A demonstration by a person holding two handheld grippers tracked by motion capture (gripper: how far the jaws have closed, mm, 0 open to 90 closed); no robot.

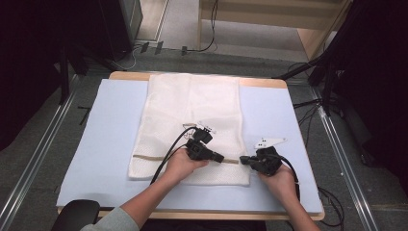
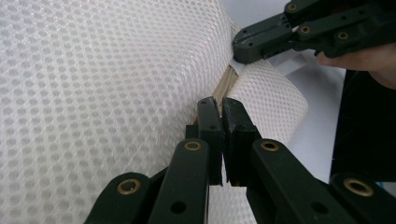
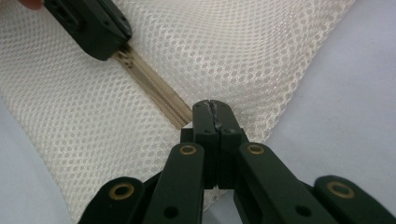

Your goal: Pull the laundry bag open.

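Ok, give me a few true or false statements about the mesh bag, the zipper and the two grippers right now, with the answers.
1. The mesh bag lies on a blue mat. True.
2. The right gripper hangs open above the bag. False: its jaws are shut at the zipper's end, by the bag's edge.
3. The left gripper is shut at the zipper line. True.
4. The two grippers sit at opposite ends of the table. False: in the high view they are close together, along the zipper near the bag's right side.
5. The bag is red. False: it is white mesh.
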